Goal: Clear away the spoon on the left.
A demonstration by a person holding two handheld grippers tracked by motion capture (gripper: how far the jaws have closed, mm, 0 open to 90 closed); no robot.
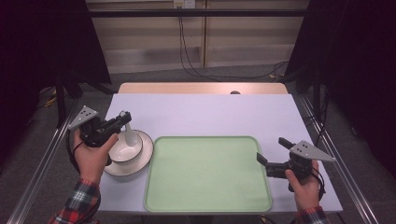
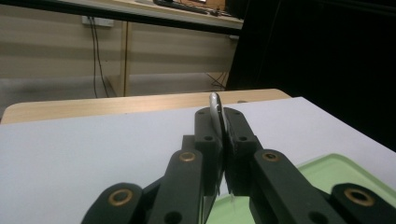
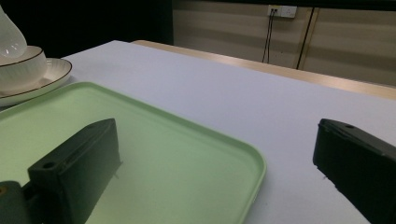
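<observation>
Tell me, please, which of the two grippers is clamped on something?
The left gripper: its jaws pinch the white spoon above the bowl, while the right gripper stands open beside the green tray.

high: overhead, forward | claw views: low, close | shared: tray (image 1: pixel 208 172)

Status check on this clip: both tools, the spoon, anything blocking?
Left tool shut on white ceramic spoon, spoon's end over white bowl on plate. Right tool open, empty, at pale green tray's right edge. Nothing in the way.
</observation>
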